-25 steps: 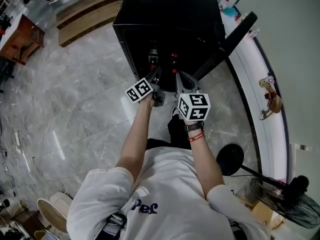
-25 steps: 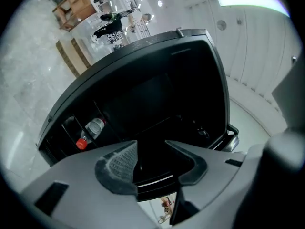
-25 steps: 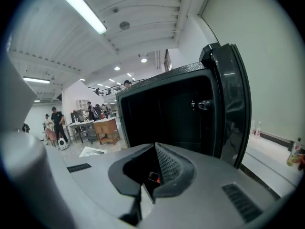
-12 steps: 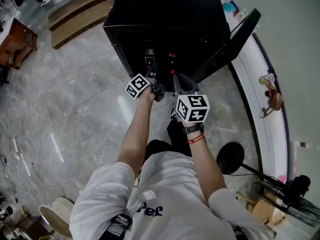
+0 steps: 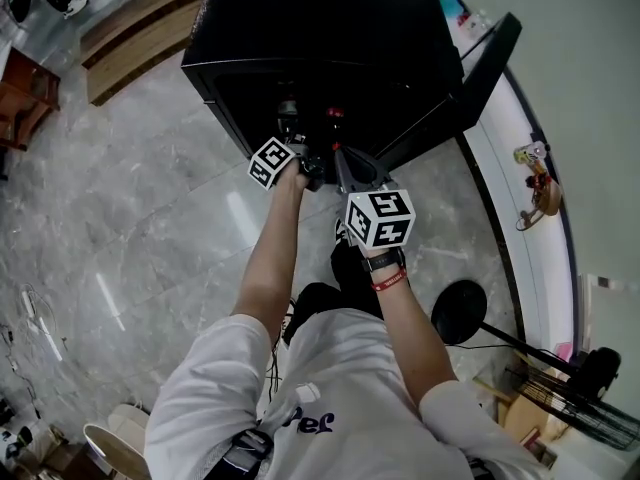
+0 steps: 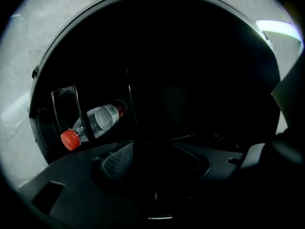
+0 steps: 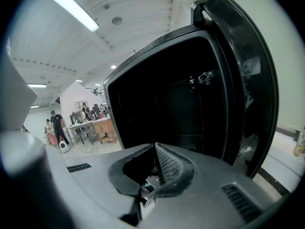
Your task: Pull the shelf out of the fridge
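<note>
A small black fridge (image 5: pixel 320 18) stands on the grey floor with its door (image 5: pixel 480 68) swung open to the right. My left gripper (image 5: pixel 298 136) reaches into the dark opening. In the left gripper view its jaws (image 6: pixel 157 161) are open and have just been opening; one thin shelf wire (image 6: pixel 135 118) runs up between them, untouched. The black wire shelf (image 6: pixel 76 109) shows at the left, with a clear red-capped bottle (image 6: pixel 95 123) lying behind its bars. My right gripper (image 5: pixel 338 148) hovers at the opening beside the left one, open (image 7: pixel 140 168) and empty, facing the door (image 7: pixel 243 80).
Wooden boards (image 5: pixel 140 28) lie on the floor at the back left. A black round stand base (image 5: pixel 458 313) and a fan (image 5: pixel 590 388) sit at the right behind the person. A white ledge (image 5: pixel 510 168) runs along the right wall. Distant people stand by tables (image 7: pixel 57 123).
Both grippers have sunk and moved closer to the fridge opening, the left one more. The left marker cube has rolled a little.
</note>
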